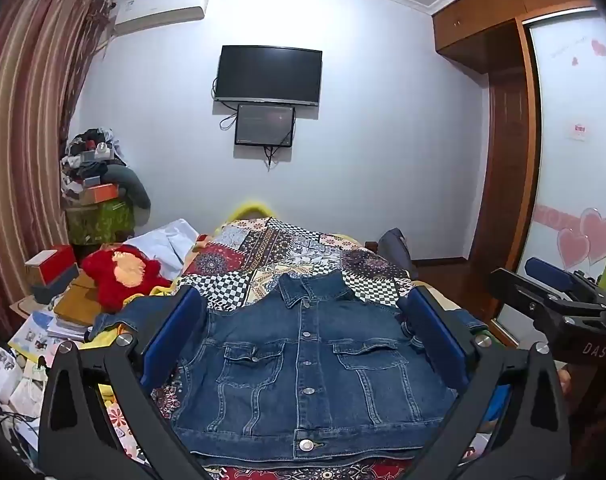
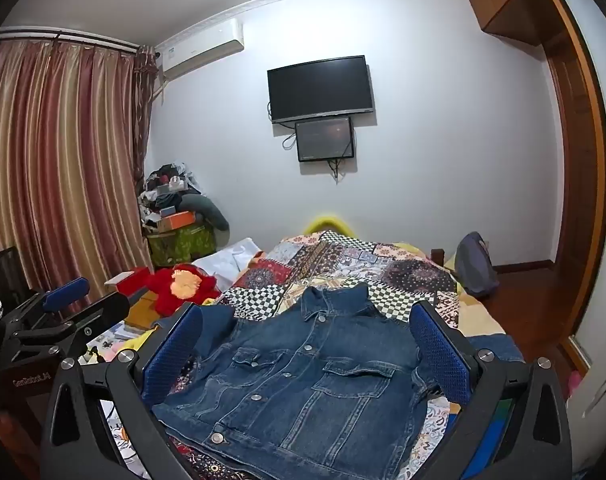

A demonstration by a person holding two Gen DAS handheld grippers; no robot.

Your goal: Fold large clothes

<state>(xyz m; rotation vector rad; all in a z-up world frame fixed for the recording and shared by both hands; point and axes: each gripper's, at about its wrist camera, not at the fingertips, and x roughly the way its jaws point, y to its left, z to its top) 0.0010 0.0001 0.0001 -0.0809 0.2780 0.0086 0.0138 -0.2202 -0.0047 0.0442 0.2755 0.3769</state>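
Note:
A dark blue denim jacket (image 1: 303,364) lies flat on the bed, buttoned, front up, collar at the far end and hem nearest me. One sleeve (image 1: 115,316) spreads out to the left, the other (image 2: 499,348) to the right. My left gripper (image 1: 303,300) hovers over the hem side, open wide, and its blue pads (image 1: 175,336) touch nothing. My right gripper (image 2: 307,312) hovers beside it, a little to the right, also open and empty. Each wrist view catches the other tool at its edge: the right gripper (image 1: 535,280) and the left gripper (image 2: 83,300).
The bed carries a patchwork quilt (image 1: 287,248). A red plush toy (image 1: 123,272), boxes and papers (image 1: 55,320) crowd the left side. A dark backpack (image 2: 475,264) stands at the far right corner of the bed. Wooden wardrobe (image 1: 507,152) on the right, curtains (image 2: 59,168) on the left.

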